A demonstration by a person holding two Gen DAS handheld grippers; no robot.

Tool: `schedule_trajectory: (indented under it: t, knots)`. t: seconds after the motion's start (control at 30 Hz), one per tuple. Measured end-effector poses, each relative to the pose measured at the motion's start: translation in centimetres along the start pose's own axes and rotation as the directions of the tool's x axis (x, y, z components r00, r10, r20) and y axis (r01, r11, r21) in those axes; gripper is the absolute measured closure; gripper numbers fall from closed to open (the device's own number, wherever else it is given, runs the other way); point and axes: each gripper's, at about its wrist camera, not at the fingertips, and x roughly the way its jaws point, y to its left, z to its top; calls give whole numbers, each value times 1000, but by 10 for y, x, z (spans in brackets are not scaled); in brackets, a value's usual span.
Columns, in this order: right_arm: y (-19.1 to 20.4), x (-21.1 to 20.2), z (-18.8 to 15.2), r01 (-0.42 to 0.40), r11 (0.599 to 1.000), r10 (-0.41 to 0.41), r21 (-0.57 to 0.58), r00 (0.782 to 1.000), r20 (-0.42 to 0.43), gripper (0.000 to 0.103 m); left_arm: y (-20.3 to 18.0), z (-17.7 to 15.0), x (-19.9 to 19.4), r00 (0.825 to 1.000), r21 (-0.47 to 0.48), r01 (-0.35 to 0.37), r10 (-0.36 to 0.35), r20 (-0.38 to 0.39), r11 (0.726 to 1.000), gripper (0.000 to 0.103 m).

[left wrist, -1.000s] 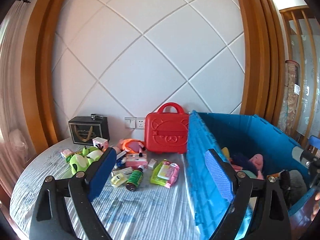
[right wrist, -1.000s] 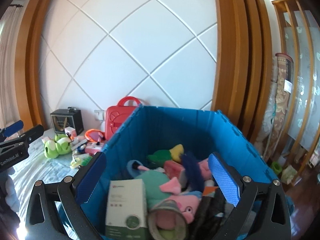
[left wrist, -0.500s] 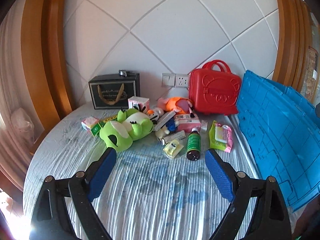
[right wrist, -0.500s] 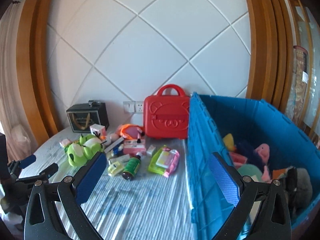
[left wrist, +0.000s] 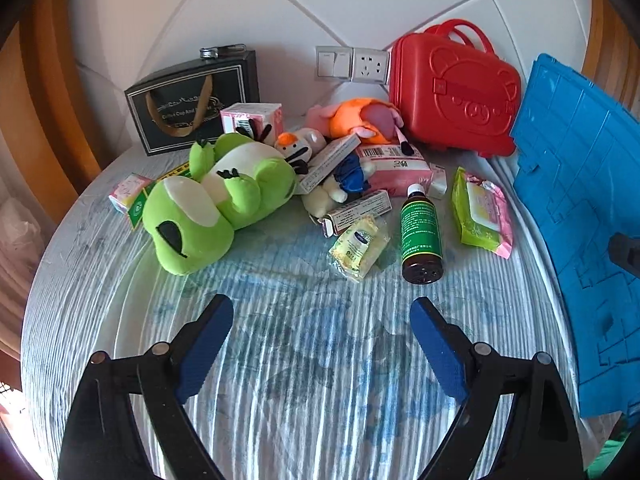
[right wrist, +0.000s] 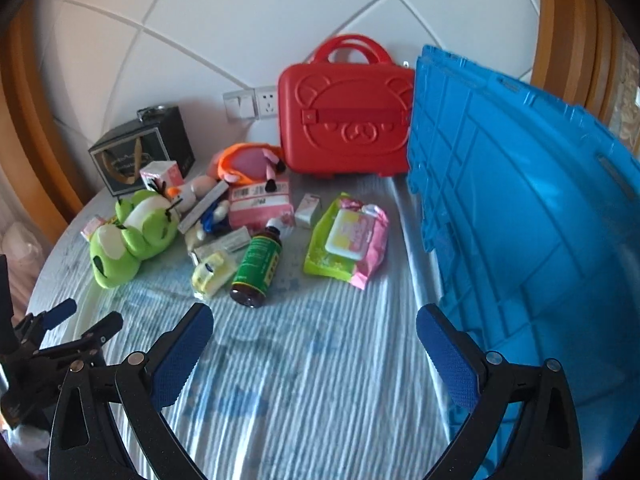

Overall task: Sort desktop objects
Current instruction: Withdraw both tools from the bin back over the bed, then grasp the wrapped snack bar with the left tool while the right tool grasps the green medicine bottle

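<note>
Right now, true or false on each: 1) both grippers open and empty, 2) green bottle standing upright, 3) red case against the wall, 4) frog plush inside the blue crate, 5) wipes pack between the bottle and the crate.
1. The left gripper and the right gripper are both open and empty. True.
2. The green bottle stands upright. False: it lies on its side, cap toward the wall.
3. The red case stands at the wall, beside the wall socket. True.
4. The green frog plush is inside the blue crate. False: it lies on the table, left of the pile.
5. The wipes pack lies between the bottle and the crate. True.
</note>
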Motion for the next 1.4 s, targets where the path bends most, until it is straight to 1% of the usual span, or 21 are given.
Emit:
schedule_trajectory:
  t: [0.13, 0.17, 0.2, 0.23, 0.3, 0.37, 0.5, 0.63, 0.7, 0.73, 0.77, 0.8, 0.87, 0.9, 0.93, 1.0, 1.1, 1.17, 1.27, 1.37, 1.4]
  knots:
    - [-11, 58, 11, 8, 1000, -5, 30, 997, -81, 0, -13, 18, 44, 1000, 36, 3, -1, -31, 999, 12]
    - [-14, 70, 13, 11, 999, -7, 37, 995, -97, 0, -15, 22, 56, 999, 50, -7, 9, -43, 999, 12]
    - [-16, 82, 15, 12, 999, -7, 46, 994, -114, 0, -17, 25, 69, 998, 61, -20, 23, -57, 998, 14]
    - [-17, 94, 17, 8, 998, -1, 55, 991, -132, 0, -18, 29, 82, 997, 71, -21, 26, -69, 997, 18]
    - [-15, 116, 21, -11, 998, 22, 66, 987, -159, 0, -17, 36, 106, 994, 80, -22, 30, -101, 997, 21]
    - [-8, 134, 25, -32, 998, 43, 61, 982, -181, 0, -17, 41, 127, 991, 77, -1, 11, -133, 997, 25]
    - [10, 170, 32, -45, 998, 54, 49, 974, -221, 0, -22, 44, 158, 983, 85, 60, -43, -180, 995, 25]
    - [27, 196, 36, -55, 997, 69, 58, 964, -256, 0, -27, 44, 182, 976, 103, 78, -55, -212, 992, 25]
    - [35, 209, 36, -63, 996, 78, 60, 957, -278, 0, -27, 43, 194, 968, 91, 95, -71, -240, 991, 25]
    - [38, 215, 35, -66, 996, 81, 62, 952, -295, 0, -27, 43, 197, 965, 83, 103, -79, -249, 991, 25]
    - [41, 220, 34, -65, 996, 81, 63, 948, -308, 0, -28, 43, 195, 971, 95, 103, -80, -224, 990, 25]
    - [43, 225, 33, -63, 996, 80, 63, 945, -316, 0, -29, 43, 197, 969, 97, 114, -89, -231, 989, 26]
    - [48, 231, 32, -64, 996, 81, 61, 940, -330, 0, -27, 43, 195, 973, 95, 107, -84, -215, 990, 34]
    - [50, 233, 32, -67, 996, 84, 63, 938, -335, 0, -26, 43, 194, 975, 98, 97, -75, -209, 990, 42]
    - [53, 236, 31, -68, 996, 86, 64, 936, -341, 0, -24, 43, 193, 976, 97, 92, -70, -206, 991, 52]
    - [57, 239, 32, -68, 996, 86, 64, 934, -347, 0, -19, 42, 190, 976, 94, 87, -67, -205, 992, 65]
    - [63, 244, 33, -92, 993, 110, 68, 928, -356, 0, -9, 42, 188, 974, 66, 90, -74, -214, 994, 78]
    - [66, 250, 32, -103, 992, 123, 75, 920, -373, 0, -2, 40, 185, 972, 42, 85, -73, -224, 996, 79]
    - [72, 254, 32, -71, 997, 81, 39, 923, -375, 0, 5, 34, 180, 971, 22, 77, -70, -230, 997, 81]
    - [77, 258, 32, -58, 998, 58, 11, 923, -380, 7, 12, 28, 174, 972, 6, 57, -54, -228, 998, 82]
    - [78, 260, 32, -53, 999, 50, 3, 923, -383, 13, 14, 27, 172, 973, 3, 52, -50, -227, 999, 82]
